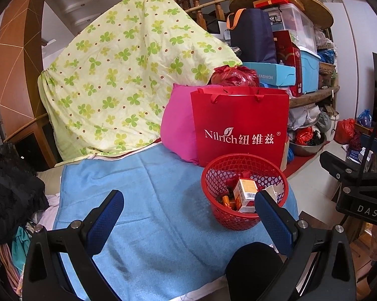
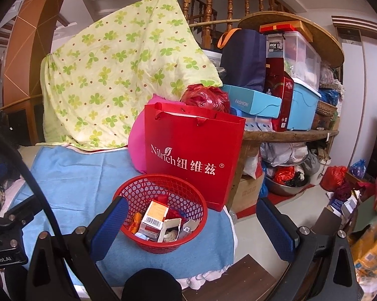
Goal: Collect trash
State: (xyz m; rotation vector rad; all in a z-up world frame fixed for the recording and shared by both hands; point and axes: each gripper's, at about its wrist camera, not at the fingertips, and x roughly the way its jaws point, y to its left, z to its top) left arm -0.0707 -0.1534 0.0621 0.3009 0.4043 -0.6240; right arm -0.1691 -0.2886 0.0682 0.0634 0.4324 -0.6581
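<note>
Right wrist view: red basket (image 2: pixel 160 215) near blue towel (image 2: pixel 70 175) edge, both grippers' jaws apart, empty.

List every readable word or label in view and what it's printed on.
"Nilrich" plus Chinese characters: red paper bag
"FASHION": blue shoebox
"ROX": box beside the clear storage bin
"DAS": right hand-held gripper
Barcode digits on the carton in the red basket: too small.

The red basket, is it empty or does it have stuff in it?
It has stuff in it. The red basket holds a barcoded box and torn packaging, roughly half full.
</note>
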